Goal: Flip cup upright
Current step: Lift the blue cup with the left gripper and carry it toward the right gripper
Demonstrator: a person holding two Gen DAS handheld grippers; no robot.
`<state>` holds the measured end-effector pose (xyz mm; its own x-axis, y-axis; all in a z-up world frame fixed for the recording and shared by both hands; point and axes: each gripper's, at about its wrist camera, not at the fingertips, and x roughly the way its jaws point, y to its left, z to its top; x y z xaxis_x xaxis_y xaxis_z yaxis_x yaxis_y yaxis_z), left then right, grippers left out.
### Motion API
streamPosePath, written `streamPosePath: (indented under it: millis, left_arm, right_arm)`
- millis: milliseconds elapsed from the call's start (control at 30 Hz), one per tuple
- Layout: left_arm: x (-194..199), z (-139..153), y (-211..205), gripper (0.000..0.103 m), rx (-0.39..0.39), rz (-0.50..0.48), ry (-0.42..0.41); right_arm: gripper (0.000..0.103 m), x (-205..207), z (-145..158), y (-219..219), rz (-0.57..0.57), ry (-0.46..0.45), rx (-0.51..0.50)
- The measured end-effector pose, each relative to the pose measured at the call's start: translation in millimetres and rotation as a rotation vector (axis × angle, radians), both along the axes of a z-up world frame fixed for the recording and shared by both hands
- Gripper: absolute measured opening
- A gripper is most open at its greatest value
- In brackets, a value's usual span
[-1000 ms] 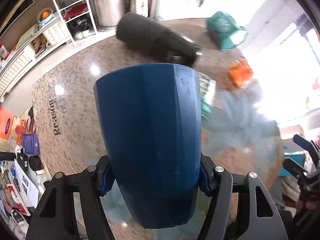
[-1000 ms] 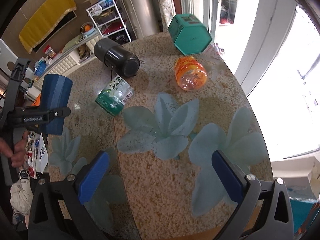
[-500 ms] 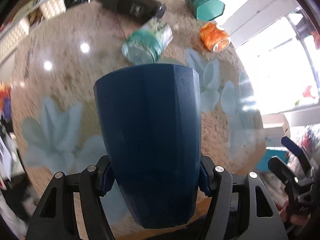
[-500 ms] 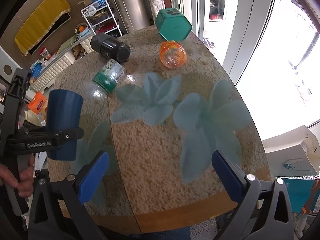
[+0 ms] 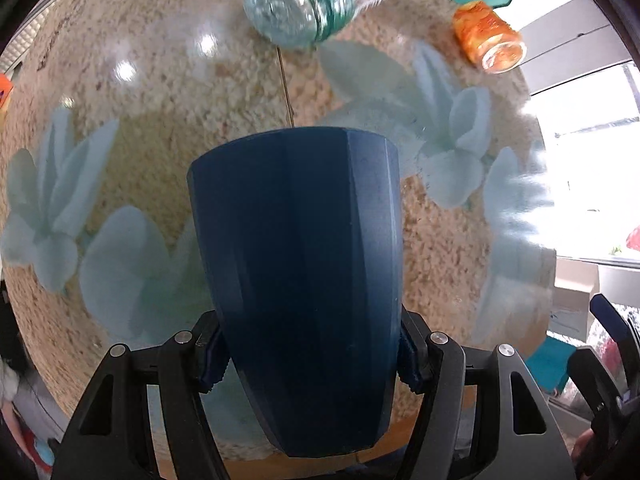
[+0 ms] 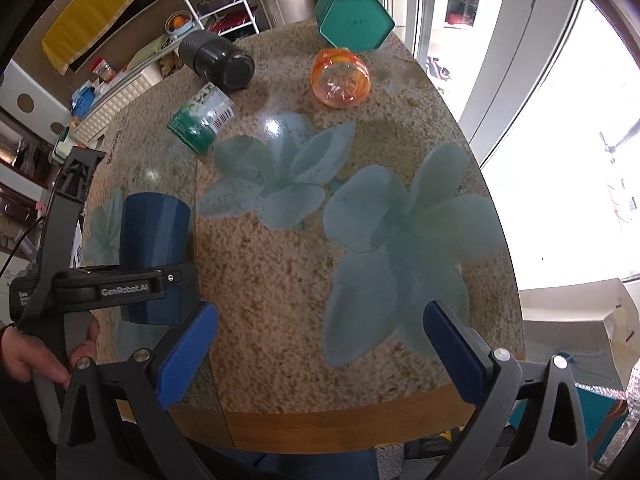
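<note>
L gripper (image 5: 310,356) squeezes blue cup (image 5: 298,272) tight btw its fingers, wide end far from it. R gripper (image 6: 320,344) is wide open, holds nothing, table (image 6: 280,280) in front.

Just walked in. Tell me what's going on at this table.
A person holds a gripper in each hand. The left gripper is clamped on a dark blue cup, holding it over the near left part of the flower-patterned table, wide end up. The right gripper is open and holds nothing. Further back lie a green bottle, a black flask, an orange jar and a teal hexagonal container.
</note>
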<state>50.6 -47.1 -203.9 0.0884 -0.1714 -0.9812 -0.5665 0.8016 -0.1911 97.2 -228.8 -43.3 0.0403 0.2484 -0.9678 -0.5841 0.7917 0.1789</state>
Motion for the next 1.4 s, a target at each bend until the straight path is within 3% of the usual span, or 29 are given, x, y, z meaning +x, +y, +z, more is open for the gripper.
streamPosePath:
  millis: [300,400,533,600,800,1167,1400]
  left_arm:
    - [4.1,-21.1,-19.6,0.071,0.058,0.02,0.029]
    - [11.3,-21.5,-21.3,0.082,0.057,0.01,0.053]
    - [10.9,-24.9,-24.6,0.087,0.075,0.013,0.062]
    - [9.9,-24.0,-25.2,0.096,0.07,0.017,0.048]
    - [2.3,-1.3,-3.2,0.103,0.07,0.023,0.024]
    - [3.0,19.6,7.1,0.103,0.059,0.007,0.026]
    - [-19.6,46.7,16.3,0.103,0.08,0.012,0.022]
  right_arm:
    - [0.103,11.6,-8.7,3.3,0.052,0.025,-0.003]
    - [0.103,15.7,-8.8,4.4,0.056,0.029,-0.002]
    - [0.103,18.5,-9.7,6.2,0.062,0.031,0.004]
    - [0.103,19.3,-10.3,7.6,0.064,0.034,0.007]
    - [0.103,20.9,-11.0,11.0,0.071,0.036,0.02]
    - [0.103,21.7,-9.7,14.6,0.074,0.042,0.044]
    - [0.103,21.5,-6.8,15.3,0.073,0.04,0.052]
